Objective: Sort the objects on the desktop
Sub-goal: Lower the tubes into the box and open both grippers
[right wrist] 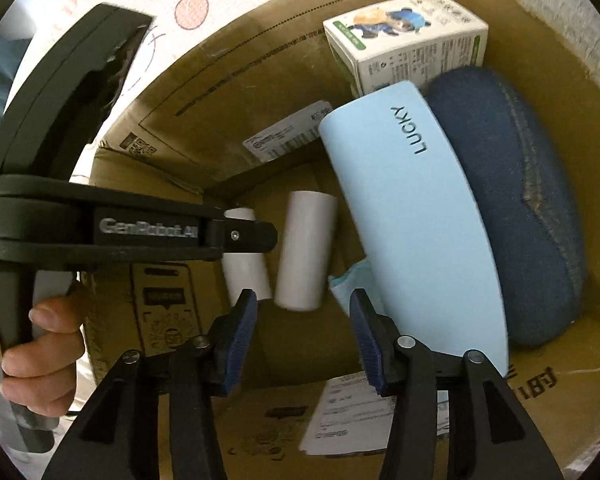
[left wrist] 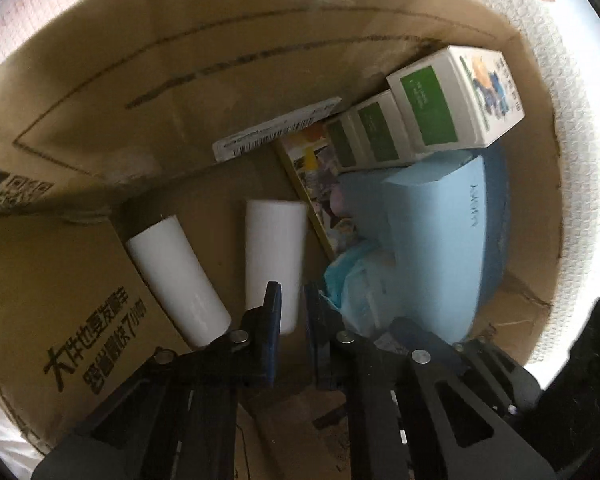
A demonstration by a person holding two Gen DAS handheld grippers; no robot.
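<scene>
Two white rolls [left wrist: 274, 264] are seen lying in a cardboard box [left wrist: 100, 80]. The left tool [left wrist: 292, 300] is held nearly closed and empty above them. The right tool [right wrist: 304, 320] is held part-open, gripping nothing.

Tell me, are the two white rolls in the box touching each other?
Apart. The left wrist view shows brown cardboard floor between the left white roll and the right white roll along their length; the right wrist view shows that gap too.
</scene>
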